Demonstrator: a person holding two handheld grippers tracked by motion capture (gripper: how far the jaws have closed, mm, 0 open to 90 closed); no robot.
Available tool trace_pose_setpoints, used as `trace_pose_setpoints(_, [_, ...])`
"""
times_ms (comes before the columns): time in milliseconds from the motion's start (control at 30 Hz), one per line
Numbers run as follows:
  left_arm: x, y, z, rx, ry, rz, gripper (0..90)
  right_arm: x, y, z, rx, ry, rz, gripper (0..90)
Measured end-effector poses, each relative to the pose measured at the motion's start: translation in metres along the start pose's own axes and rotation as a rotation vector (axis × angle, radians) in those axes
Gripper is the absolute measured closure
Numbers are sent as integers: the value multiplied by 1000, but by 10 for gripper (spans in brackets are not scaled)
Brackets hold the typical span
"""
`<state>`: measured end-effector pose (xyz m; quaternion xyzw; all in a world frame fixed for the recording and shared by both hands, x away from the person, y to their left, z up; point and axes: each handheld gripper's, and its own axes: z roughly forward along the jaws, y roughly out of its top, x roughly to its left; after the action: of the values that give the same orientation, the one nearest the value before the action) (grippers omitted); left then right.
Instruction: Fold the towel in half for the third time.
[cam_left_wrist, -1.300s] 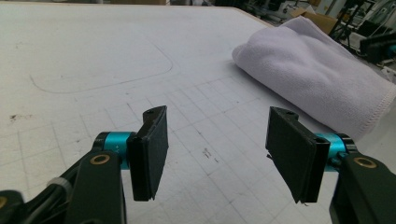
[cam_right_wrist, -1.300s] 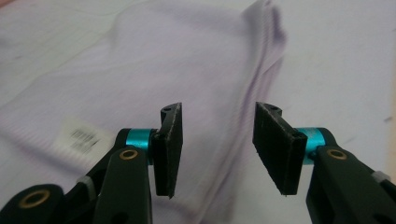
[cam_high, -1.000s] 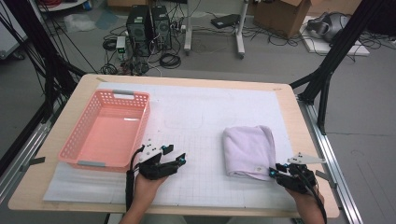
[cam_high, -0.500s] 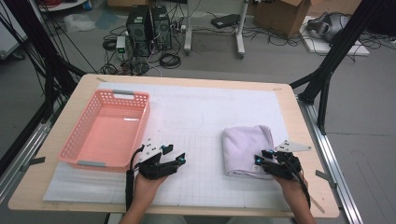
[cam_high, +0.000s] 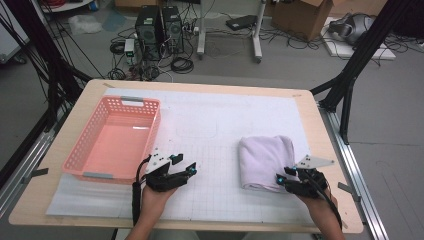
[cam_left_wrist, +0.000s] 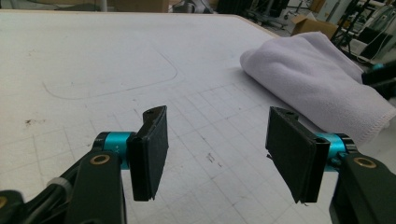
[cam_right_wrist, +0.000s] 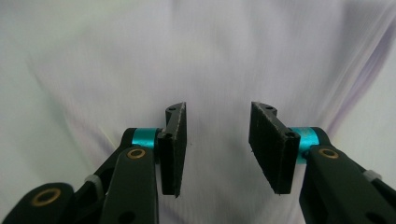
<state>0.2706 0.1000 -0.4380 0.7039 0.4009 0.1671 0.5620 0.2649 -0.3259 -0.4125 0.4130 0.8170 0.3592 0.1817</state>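
Towel (cam_high: 265, 161) lies folded on my gridded mat (cam_high: 220, 125); right gripper (cam_high: 283, 176) at its edge, jaws just opening, empty; left gripper (cam_high: 184, 165) wide, empty; cables (cam_high: 185, 60) litter the floor.

A lab: computer towers (cam_high: 160, 27), tangled cables (cam_high: 182, 62), black rig frames (cam_high: 357, 60).

Soft matt cloth towel (cam_high: 265, 161)

towel (cam_high: 265, 161): pale lilac, folded into a soft bundle
place: table's right side, apparently lying flat
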Motion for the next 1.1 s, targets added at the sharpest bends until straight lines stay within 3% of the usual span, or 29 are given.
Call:
trace_pose_setpoints(33, [0,0,1,2,0,2,394,-4,19,3,-60,12,19,618])
trace_pose_setpoints(100, [0,0,1,1,-1,2,394,-5,27,6,-72,20,22,641])
trace_pose_setpoints(133, [0,0,1,1,-1,0,394,-11,50,18,-99,7,4,693])
trace_pose_setpoints(200, [1,0,0,0,-2,1,394,-16,67,34,-92,5,25,693])
trace_pose_setpoints(233, [1,0,0,-3,2,-4,394,-16,67,34,-92,5,25,693])
trace_pose_setpoints(267, [1,0,0,-1,1,-1,394,-20,78,49,-85,10,44,706])
trace_pose_setpoints(367, [1,0,0,4,-2,-2,394,-20,88,71,-69,9,52,710])
trace_pose_setpoints(500, [1,0,1,5,-4,-1,394,-15,92,89,-37,14,46,728])
trace_pose_setpoints(567, [1,0,1,3,-4,0,394,-12,89,97,26,18,25,755])
trace_pose_setpoints(700, [2,0,1,1,-3,-5,394,-11,80,92,55,16,-11,781])
trace_pose_setpoints(733, [2,0,0,-1,-2,-4,394,-9,67,87,84,-5,-48,783])
trace_pose_setpoints(867, [2,0,0,1,-2,-3,394,-11,62,83,63,15,-52,762])
trace_pose_setpoints(967, [2,0,0,-1,1,-3,394,-12,71,82,58,38,-56,707])
trace_pose_setpoints(1100, [2,-1,1,3,1,-5,394,-16,85,77,-1,57,-29,704])
